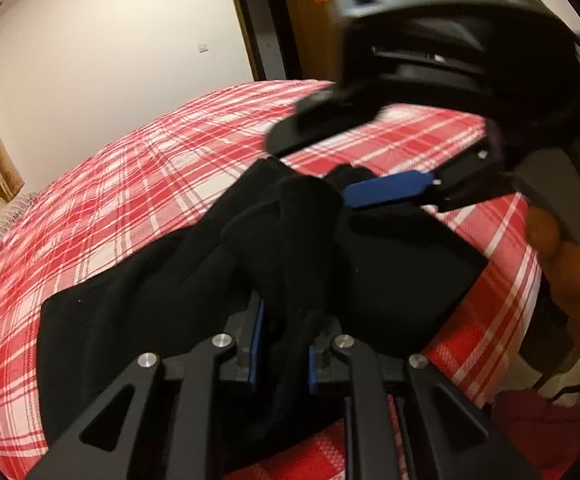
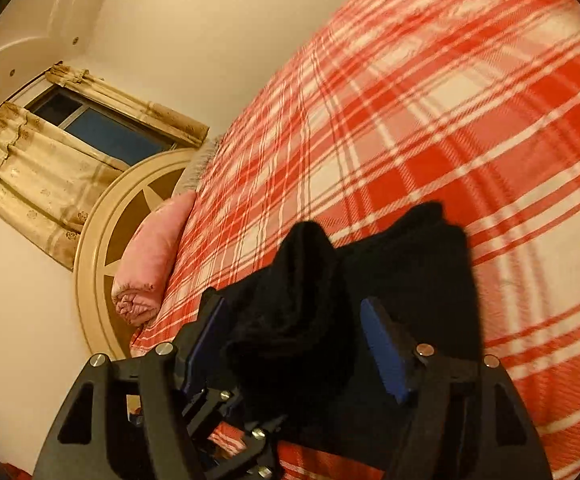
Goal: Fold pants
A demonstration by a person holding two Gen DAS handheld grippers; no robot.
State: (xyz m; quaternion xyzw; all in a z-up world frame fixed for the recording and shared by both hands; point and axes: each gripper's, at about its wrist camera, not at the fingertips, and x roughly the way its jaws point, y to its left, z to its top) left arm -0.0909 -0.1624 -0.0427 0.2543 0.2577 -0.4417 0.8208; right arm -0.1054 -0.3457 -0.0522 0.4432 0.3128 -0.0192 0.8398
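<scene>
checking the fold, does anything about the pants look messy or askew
Yes. The black pants lie bunched on the plaid bedspread, with a ridge of cloth pinched up in the left tool rather than flat. Cloth also humps between the right tool's open jaws.

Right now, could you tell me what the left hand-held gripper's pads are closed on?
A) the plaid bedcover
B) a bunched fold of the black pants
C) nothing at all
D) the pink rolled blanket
B: in the left wrist view, the left hand-held gripper has its blue pads pinching a bunched ridge of the black pants.
</scene>
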